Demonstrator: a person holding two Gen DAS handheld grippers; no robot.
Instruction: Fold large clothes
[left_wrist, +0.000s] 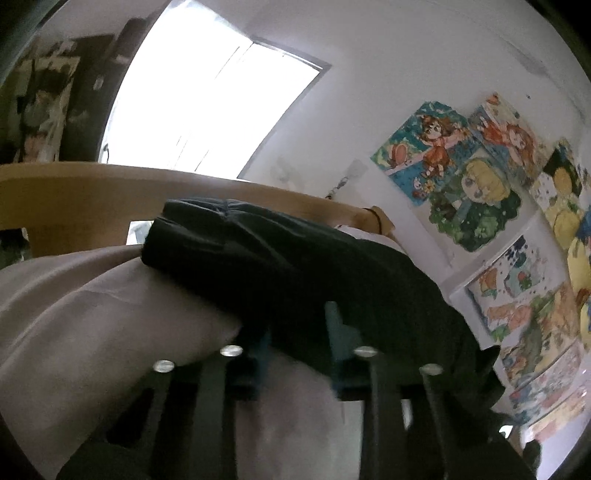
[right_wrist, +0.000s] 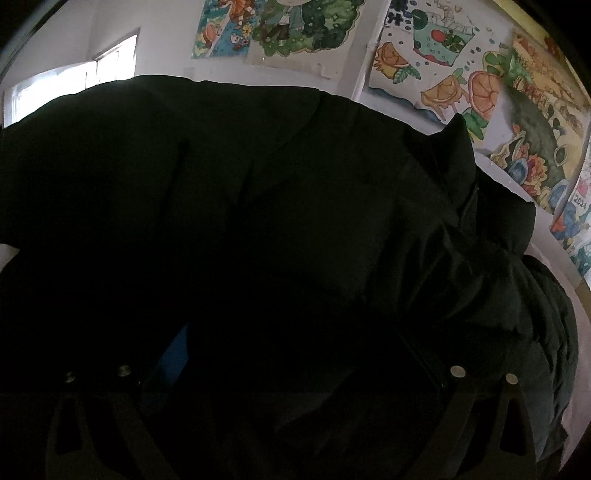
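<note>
Because its blue-padded fingers sit drawn close together with dark cloth bunched between them, the left gripper looks clenched on an edge of the black padded jacket; I judge this a pinch taken at the hem or a side so that part can be lifted and laid over for a fold. That jacket lies across a pale grey-pink sheet on what seems to be a bed, with a wooden headboard behind it, a bright window above, and children's drawings taped to the white wall. Seen from the right wrist, the jacket fills almost the whole view, quilted folds and a zip line showing toward the right. The right gripper is pressed in so near that its frame is lost in shadow: only a sliver of blue pad is visible, and I cannot tell whether it grips. So the left view alone gives the bed, headboard and the garment's outline, while the right view gives only the jacket's surface up close and more of the drawings.
</note>
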